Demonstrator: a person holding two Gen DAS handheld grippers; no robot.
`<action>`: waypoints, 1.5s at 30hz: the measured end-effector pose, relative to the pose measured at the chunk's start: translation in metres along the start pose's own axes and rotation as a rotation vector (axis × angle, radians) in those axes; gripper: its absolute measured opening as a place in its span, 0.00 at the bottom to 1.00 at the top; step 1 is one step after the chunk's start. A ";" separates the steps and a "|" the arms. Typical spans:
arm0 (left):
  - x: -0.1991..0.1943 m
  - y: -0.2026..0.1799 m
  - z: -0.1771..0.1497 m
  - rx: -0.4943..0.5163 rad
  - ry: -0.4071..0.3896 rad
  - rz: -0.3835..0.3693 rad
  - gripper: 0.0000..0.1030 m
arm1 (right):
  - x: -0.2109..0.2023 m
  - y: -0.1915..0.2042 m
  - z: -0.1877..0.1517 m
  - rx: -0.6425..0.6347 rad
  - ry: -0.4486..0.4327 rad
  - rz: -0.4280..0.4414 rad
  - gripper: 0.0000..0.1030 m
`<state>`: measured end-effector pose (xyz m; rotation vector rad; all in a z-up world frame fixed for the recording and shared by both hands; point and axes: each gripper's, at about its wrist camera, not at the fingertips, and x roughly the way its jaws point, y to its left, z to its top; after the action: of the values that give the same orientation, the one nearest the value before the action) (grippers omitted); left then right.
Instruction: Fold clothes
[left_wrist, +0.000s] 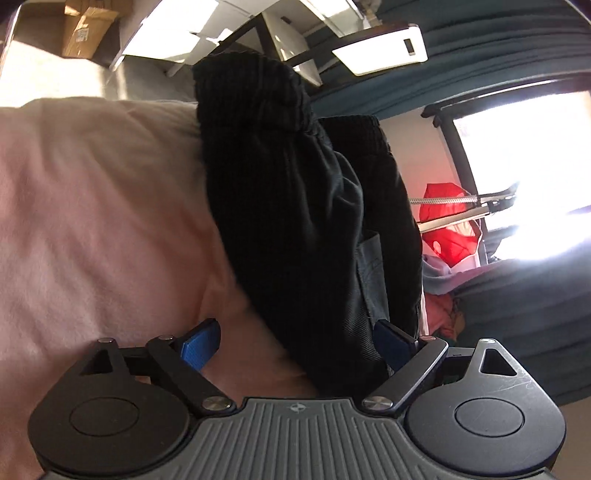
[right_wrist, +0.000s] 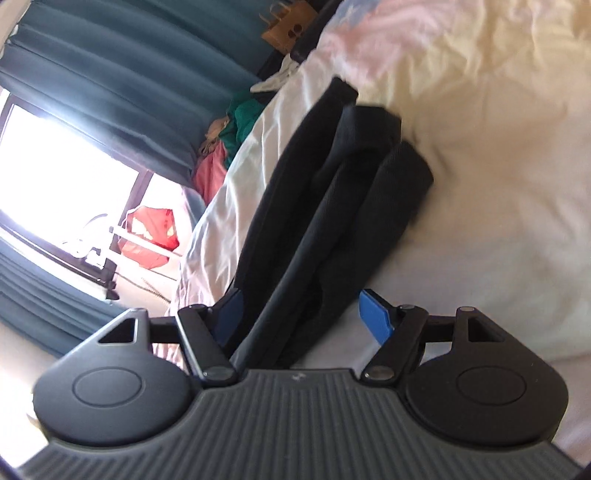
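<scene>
Black garment – ribbed waistband, looks like trousers or shorts – lies on the pale bedding, already doubled into several layers, so I'd judge the fold well along; final tidy and set-down probably left. Left gripper: blue fingers spread, cloth between them, not pinched. Right gripper: fingers also apart, straddling the folded stack. Near edge of the garment is hidden behind both gripper bodies – layer count unclear, frames blurred.
</scene>
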<state>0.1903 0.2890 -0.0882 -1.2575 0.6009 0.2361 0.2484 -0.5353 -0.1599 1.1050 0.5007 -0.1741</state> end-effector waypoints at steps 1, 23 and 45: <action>0.002 0.004 0.002 -0.028 -0.020 -0.020 0.87 | 0.005 -0.001 -0.007 0.029 0.030 0.015 0.71; 0.002 -0.081 0.033 0.081 -0.300 -0.097 0.19 | 0.056 0.053 -0.010 -0.027 -0.218 -0.108 0.13; -0.201 0.078 0.003 0.034 -0.052 0.037 0.21 | -0.137 -0.079 -0.058 0.350 0.077 -0.043 0.15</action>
<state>-0.0129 0.3468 -0.0420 -1.2047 0.5815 0.2868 0.0815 -0.5346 -0.1800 1.4475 0.5762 -0.2643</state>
